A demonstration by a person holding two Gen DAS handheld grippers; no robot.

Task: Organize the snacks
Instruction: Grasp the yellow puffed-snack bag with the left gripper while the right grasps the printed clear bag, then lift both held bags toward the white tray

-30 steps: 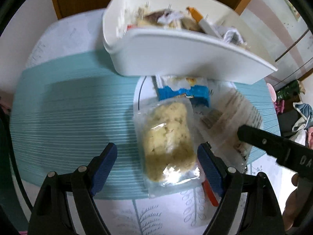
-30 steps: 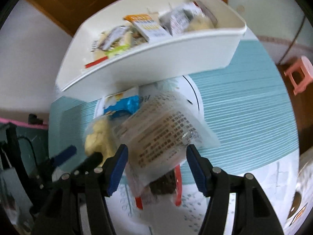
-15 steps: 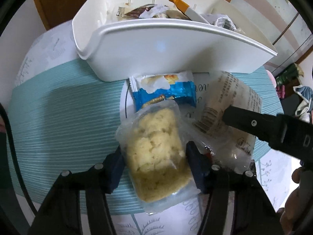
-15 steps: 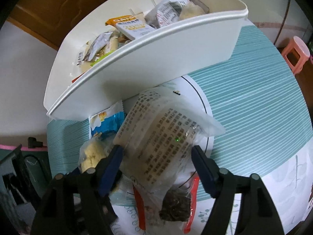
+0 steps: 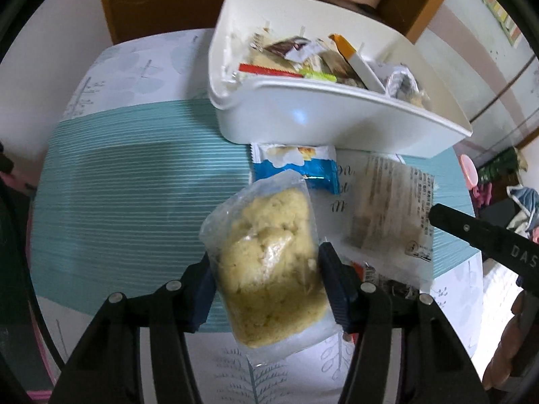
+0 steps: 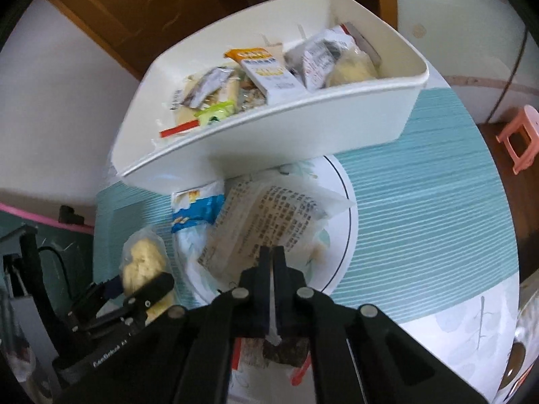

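Between my left jaws, the left gripper (image 5: 266, 289) clamps a clear bag of yellow crumbly cake (image 5: 269, 262), tilted above the bench (image 5: 134, 195). My right gripper (image 6: 273, 269) has its jaws pinched together on the edge of a translucent printed packet (image 6: 269, 215) lying on a white plate (image 6: 343, 235). Only the right view shows that pinch; the left view shows the packet flat. A blue-and-white wrapper (image 5: 296, 166) lies just before the white snack bin (image 5: 320, 121), which holds mixed wrappers.
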